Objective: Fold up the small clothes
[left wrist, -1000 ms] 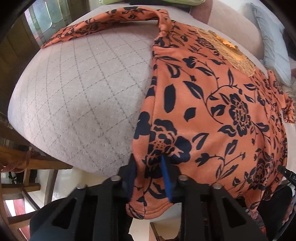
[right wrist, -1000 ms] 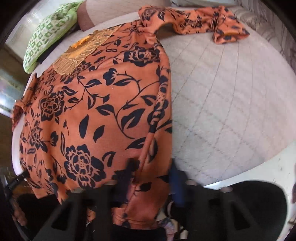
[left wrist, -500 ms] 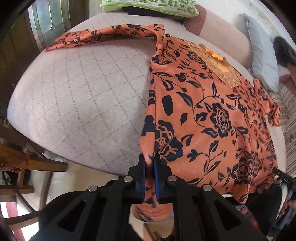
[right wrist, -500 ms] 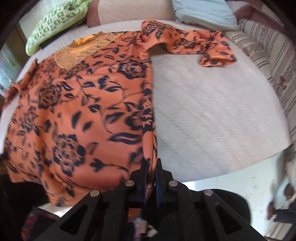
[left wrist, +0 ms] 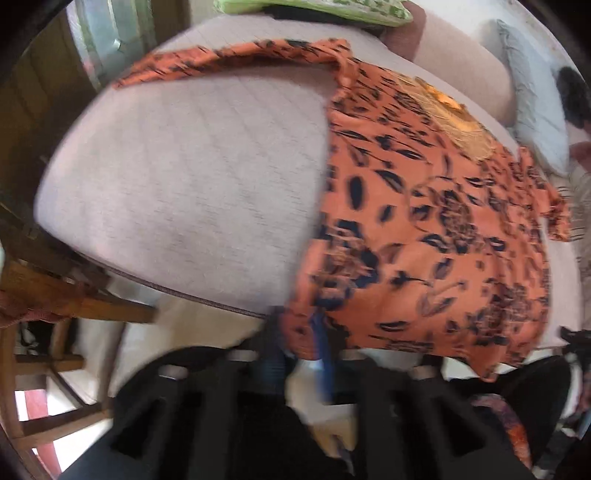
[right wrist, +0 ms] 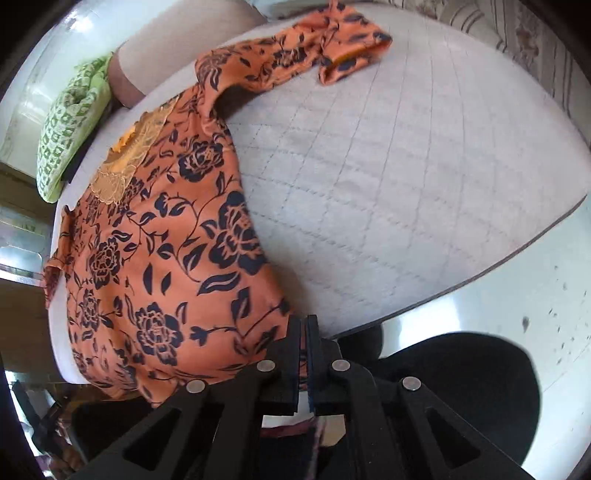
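Left gripper (left wrist: 299, 350) showed first, badly blurred: its blue fingers stood apart at the hem corner of the shirt (left wrist: 424, 229), and whether cloth sat between them I couldn't tell. From that corner the shirt ran straight away over the mattress (left wrist: 184, 184), long axis toward the green pillow (left wrist: 314, 9), one sleeve (left wrist: 229, 61) flung left. No containers in sight. Over to the right view: right gripper (right wrist: 303, 332) was pinched tight on the other hem corner, at the mattress edge nearest it. Shirt lay ahead and left, second sleeve (right wrist: 314, 51) trailing right of the collar. Each claw sat at its own corner, so lifting the hem toward the collar looked next.
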Tool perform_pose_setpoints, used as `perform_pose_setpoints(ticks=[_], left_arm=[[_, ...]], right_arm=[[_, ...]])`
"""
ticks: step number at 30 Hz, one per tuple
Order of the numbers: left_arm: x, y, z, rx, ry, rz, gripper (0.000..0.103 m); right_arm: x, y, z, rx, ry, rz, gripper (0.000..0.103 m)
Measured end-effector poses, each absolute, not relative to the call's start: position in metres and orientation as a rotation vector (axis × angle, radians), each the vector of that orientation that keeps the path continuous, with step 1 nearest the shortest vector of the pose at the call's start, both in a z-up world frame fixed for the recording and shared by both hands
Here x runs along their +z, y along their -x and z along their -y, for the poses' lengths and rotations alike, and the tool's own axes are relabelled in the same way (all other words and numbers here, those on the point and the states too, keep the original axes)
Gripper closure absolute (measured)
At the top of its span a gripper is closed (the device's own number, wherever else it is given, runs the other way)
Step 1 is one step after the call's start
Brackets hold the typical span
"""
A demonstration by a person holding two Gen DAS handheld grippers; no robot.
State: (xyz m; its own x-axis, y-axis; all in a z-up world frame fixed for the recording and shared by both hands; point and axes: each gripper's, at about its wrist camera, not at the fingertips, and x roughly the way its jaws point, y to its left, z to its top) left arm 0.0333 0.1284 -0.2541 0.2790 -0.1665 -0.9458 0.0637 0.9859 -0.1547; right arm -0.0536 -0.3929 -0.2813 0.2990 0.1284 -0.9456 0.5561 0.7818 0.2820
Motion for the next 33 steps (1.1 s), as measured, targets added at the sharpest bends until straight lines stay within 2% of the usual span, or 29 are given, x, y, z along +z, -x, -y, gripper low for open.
perform_pose_setpoints(ticks=[1,2,9,15,17,18,19,20,21,23,25,27,33], left_arm=[[-0.255,-0.034,-0.124,-0.147,0.085,-1.278,0.021],[-0.256,-0.033,-0.12,-0.127,0.07,-1.264,0.018],[-0.273,-0.03,-0.115,-0.074,0.098,-1.318,0.018],[-0.285,-0.028,-0.125,-0.046,0.079,-1.326,0.018],[-0.289,-0.029,-0.124,-0.051,0.082,-1.338,0.018],[-0.29,-0.031,-0.122,-0.066,0.089,-1.34,0.018],[-0.292,-0.033,-0.121,-0.093,0.101,-1.348,0.018],[-0.295,-0.035,-0.119,-0.115,0.107,-1.361,0.018],[-0.297,-0.036,-0.117,-0.124,0.107,-1.37,0.018],[-0.304,-0.04,-0.11,-0.13,0.102,-1.383,0.025],[-0.315,-0.042,-0.107,-0.152,0.115,-1.423,0.047],[-0.327,-0.041,-0.103,-0.179,0.154,-1.47,0.053],[-0.336,-0.046,-0.09,-0.234,0.166,-1.458,0.055]], right_arm=[[-0.285,0.05,0.391,-0.297,-0.646,-1.264,0.099],[-0.289,0.048,0.389,-0.282,-0.653,-1.261,0.099],[-0.306,0.053,0.394,-0.246,-0.788,-1.128,0.099],[-0.317,0.052,0.401,-0.226,-0.85,-1.128,0.099],[-0.326,0.054,0.404,-0.217,-0.917,-1.11,0.089],[-0.328,0.055,0.405,-0.209,-0.935,-1.105,0.069],[-0.33,0.057,0.405,-0.205,-0.947,-1.102,0.032],[-0.33,0.058,0.406,-0.197,-0.962,-1.083,0.022],[-0.331,0.059,0.406,-0.188,-0.964,-1.08,0.02],[-0.332,0.054,0.406,-0.187,-0.931,-1.113,0.02],[-0.335,0.049,0.403,-0.179,-0.887,-1.159,0.02],[-0.341,0.046,0.399,-0.176,-0.867,-1.197,0.02],[-0.375,0.048,0.394,-0.135,-0.962,-1.239,0.02]])
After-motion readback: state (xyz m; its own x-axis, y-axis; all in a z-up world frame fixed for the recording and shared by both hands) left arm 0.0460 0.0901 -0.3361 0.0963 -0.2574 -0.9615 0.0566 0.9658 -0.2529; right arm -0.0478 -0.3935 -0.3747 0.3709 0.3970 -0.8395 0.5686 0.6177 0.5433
